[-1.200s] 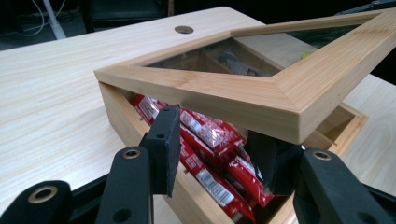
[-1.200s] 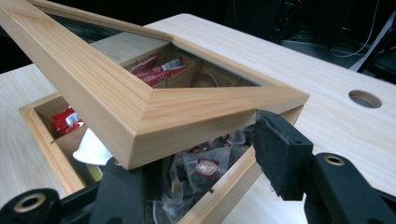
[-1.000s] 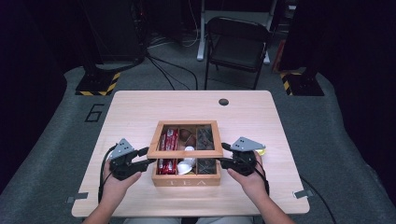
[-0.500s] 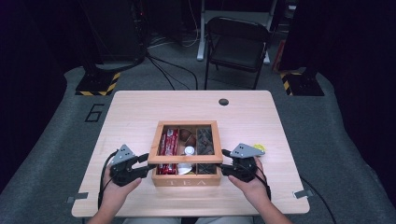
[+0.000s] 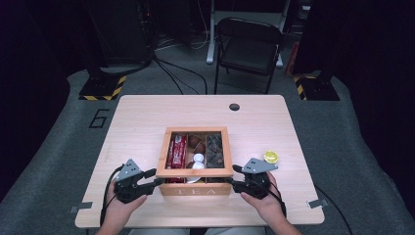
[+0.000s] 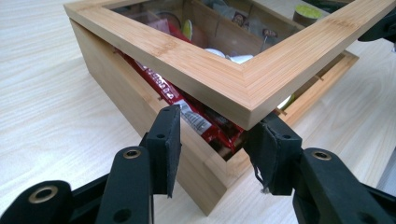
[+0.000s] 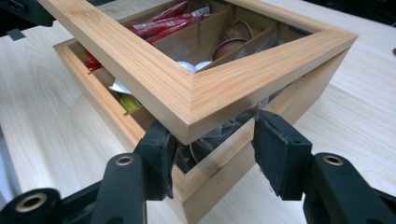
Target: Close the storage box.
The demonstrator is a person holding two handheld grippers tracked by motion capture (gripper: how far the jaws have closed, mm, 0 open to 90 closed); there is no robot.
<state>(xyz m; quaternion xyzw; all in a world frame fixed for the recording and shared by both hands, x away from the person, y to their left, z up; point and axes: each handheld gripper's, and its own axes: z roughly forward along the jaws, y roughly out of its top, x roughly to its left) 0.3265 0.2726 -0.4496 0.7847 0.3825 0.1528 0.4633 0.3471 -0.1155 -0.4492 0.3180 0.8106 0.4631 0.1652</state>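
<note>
A light wooden tabletop point(image 5: 147, 127) carries a bamboo tea box point(image 5: 195, 188) near its front edge, with the letters "TEA" on the front wall. The box's framed, glass-paned lid point(image 5: 195, 172) is raised at the front, so a gap shows between lid and box on the near side. A person's two hands come in from the bottom of the high view, each holding a black gripper at one front corner of the box.

The left gripper point(image 5: 155, 177) sits at the front left corner. In the left gripper view its fingers point(image 6: 163, 140) stand apart, one on each side of the lifted lid corner point(image 6: 247, 100); the right-hand finger sits just under the corner's edge, though contact cannot be made out for certain. Red packets point(image 6: 196, 119) show through the gap below the lid.

The right gripper point(image 5: 234, 176) sits at the front right corner. In the right gripper view its fingers point(image 7: 280, 154) are also apart, straddling the corner, with the left-hand finger tucked under the lid's edge.

Inside the box, seen from above, are red packets in the left compartment, brown and white capsules point(image 5: 197, 158) in the middle, and dark packets point(image 5: 214, 151) on the right. A small yellow-topped round object point(image 5: 270, 157) rests on the tabletop just beyond the right hand. A dark folding chair point(image 5: 249, 46) stands behind the table.
</note>
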